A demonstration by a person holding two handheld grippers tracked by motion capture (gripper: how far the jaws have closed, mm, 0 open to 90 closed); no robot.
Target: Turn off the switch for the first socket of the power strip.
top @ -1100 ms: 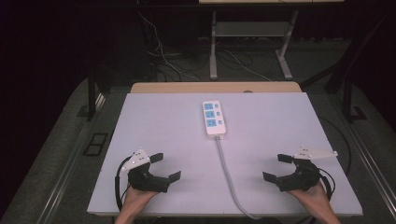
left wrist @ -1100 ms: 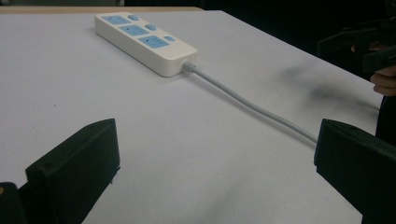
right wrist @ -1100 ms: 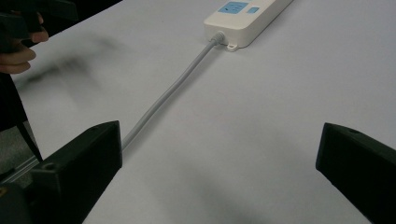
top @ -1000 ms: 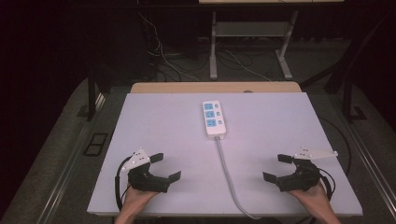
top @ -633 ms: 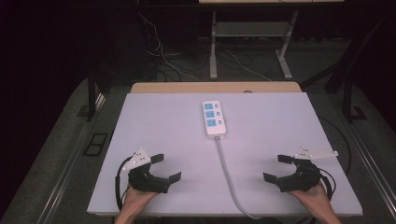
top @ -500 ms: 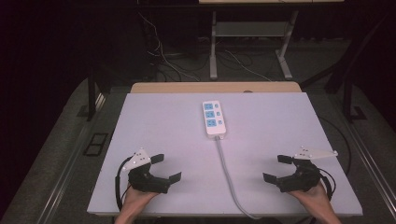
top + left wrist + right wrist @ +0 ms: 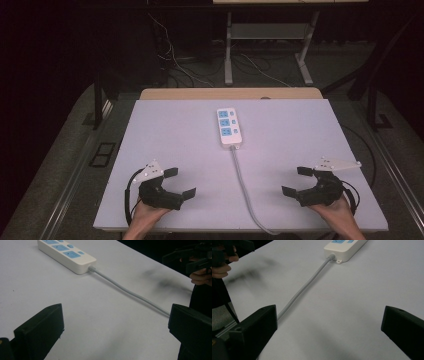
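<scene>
Tools (image 7: 180,182) (image 7: 297,180) gape empty; right gripper view reveals the power strip's (image 7: 345,248) mounting tab.

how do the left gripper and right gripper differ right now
The black two-jaw left gripper sits left of the grey cable; the black two-jaw right gripper sits right of it. The left's grey plate is short, the right's long. Both rest near the white table's front edge, open, holding nothing.

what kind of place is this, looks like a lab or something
Probably a lab or recording room: a plain white table holding just a power strip, loose cables on the dark floor behind, and a handheld gripper in each hand.
</scene>
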